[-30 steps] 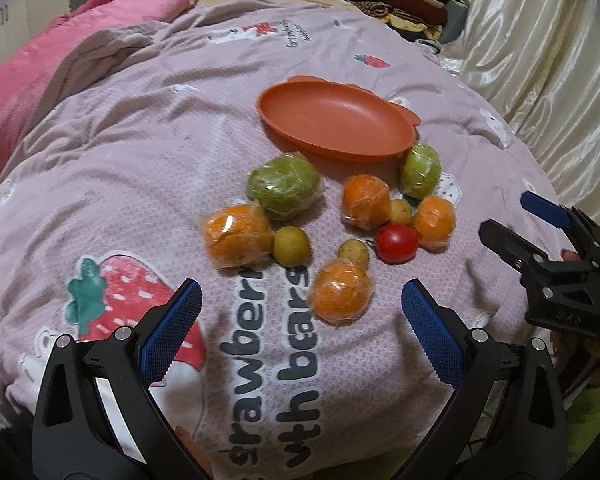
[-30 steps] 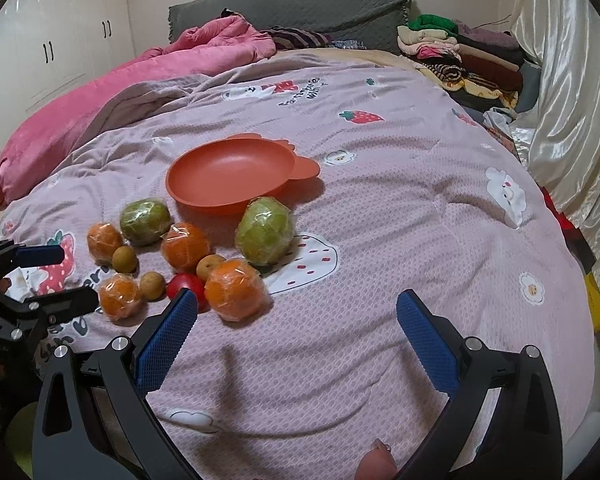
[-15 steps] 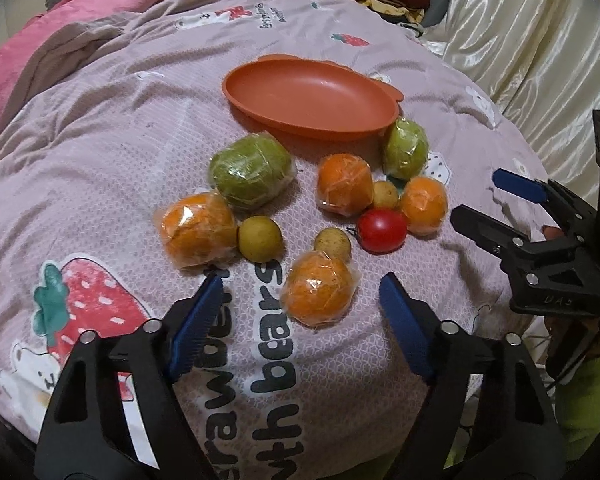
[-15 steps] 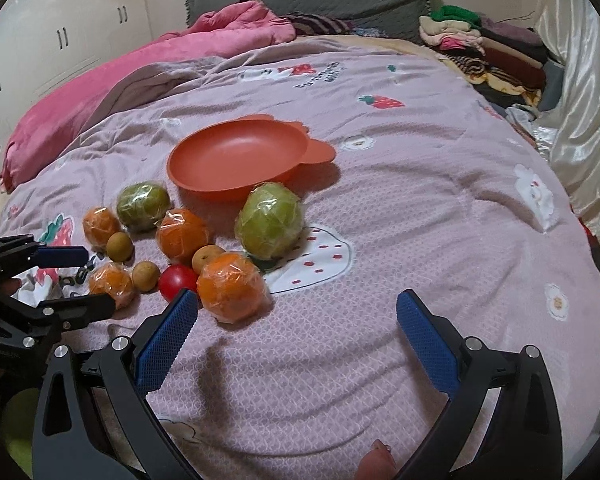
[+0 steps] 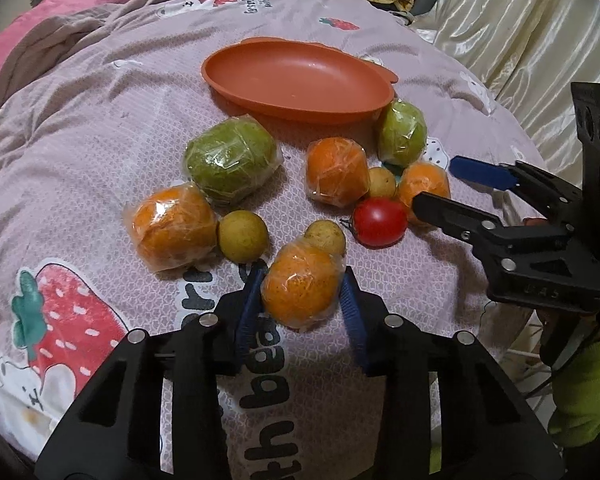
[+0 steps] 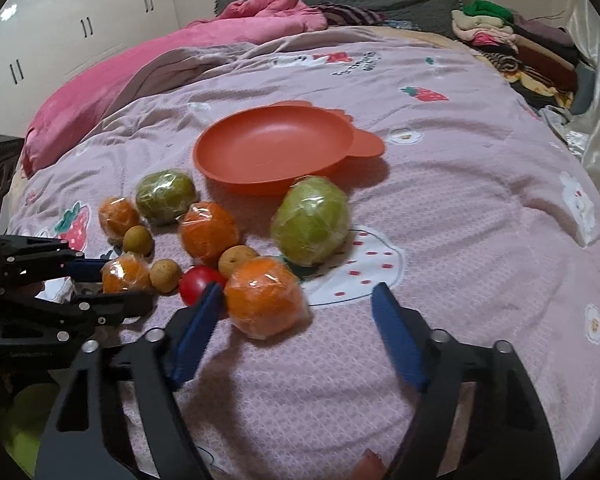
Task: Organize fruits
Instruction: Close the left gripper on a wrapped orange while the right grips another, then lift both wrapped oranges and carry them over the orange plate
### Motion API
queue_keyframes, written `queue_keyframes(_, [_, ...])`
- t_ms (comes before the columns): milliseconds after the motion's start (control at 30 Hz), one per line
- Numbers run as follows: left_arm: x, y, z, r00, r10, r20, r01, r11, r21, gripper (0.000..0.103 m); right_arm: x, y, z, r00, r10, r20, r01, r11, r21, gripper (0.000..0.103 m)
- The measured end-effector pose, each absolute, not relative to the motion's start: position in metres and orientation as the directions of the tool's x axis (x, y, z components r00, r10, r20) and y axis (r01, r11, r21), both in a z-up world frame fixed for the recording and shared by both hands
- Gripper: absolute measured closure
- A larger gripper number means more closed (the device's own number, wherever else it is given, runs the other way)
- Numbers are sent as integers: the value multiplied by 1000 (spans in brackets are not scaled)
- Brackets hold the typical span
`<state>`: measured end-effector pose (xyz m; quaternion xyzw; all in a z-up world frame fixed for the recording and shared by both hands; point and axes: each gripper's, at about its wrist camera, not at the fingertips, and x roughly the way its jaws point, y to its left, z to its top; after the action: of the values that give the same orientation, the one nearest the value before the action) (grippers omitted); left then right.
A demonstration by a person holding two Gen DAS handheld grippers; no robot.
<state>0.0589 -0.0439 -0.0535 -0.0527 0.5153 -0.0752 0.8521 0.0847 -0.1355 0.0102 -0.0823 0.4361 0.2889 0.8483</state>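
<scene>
Both grippers had just been closing: the left gripper (image 5: pixel 302 300) clamped a wrapped orange (image 5: pixel 300 286) on the bedspread (image 5: pixel 80 128) (plate (image 5: pixel 296 76) empty), right gripper (image 6: pixel 296 332) apart around another orange (image 6: pixel 265 296)

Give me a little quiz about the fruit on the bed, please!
1. True or false: the plate has fruit in it.
2. How many tomatoes are there?
3. What does the left gripper grip: A banana, B orange, C tomato?
Key: 1 false, nothing lies in it. 2 one. 3 B; its jaws have just been closing, and the wrapped orange is between them.
</scene>
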Motion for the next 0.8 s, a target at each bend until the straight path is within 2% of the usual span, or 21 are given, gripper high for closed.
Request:
queue_keyframes(233, [58, -38, -50, 457, -208, -865, 78, 978, -194, 74, 85, -128, 9, 411, 464, -785, -604, 784, 147, 55])
queue_keyframes(500, [57, -27, -33, 494, -214, -843, 72, 976, -206, 75, 88, -126, 7, 382, 485, -787, -613, 770, 177, 62])
queue_keyframes(800, [61, -13, -22, 514, -205, -833, 46, 976, -212, 75, 87, -129, 16, 387, 498, -776, -609, 770, 190, 63])
